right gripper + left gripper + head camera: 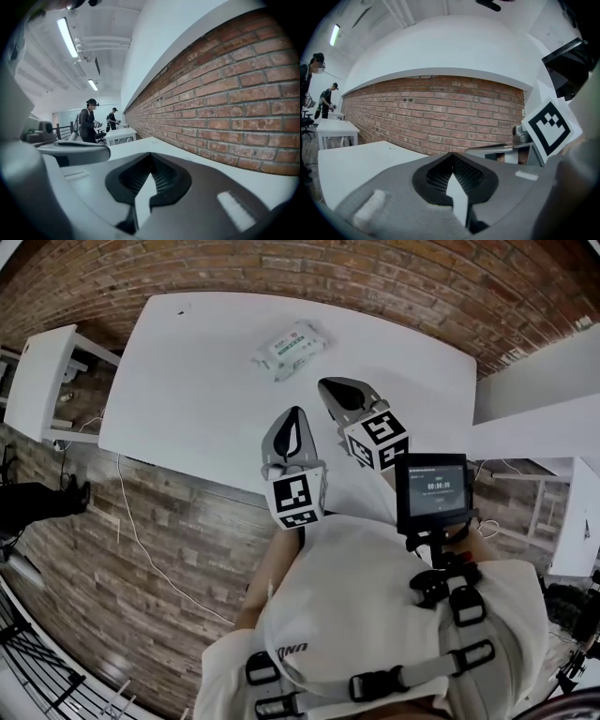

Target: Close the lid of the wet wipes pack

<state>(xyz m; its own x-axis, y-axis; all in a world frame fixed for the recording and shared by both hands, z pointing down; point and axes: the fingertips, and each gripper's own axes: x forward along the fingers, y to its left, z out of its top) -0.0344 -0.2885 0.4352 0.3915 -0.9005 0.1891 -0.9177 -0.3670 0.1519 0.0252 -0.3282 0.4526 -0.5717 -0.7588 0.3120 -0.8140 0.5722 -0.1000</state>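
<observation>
The wet wipes pack [292, 350], white with green print, lies at the far side of the white table [187, 381]; I cannot tell how its lid stands. My left gripper [292, 419] is held over the table's near part, jaws shut with nothing between them. To its right my right gripper [339, 388] is also shut and empty, closer to the pack but well apart from it. In the left gripper view the shut jaws [452, 159] point at the brick wall; in the right gripper view the jaws [149, 161] are likewise shut. The pack shows in neither gripper view.
A brick wall [394, 277] runs behind the table. A smaller white table [42, 381] stands at the left, another [553, 437] at the right. A black screen [431, 488] sits on the person's chest rig. Two people [89, 124] stand far off by a desk.
</observation>
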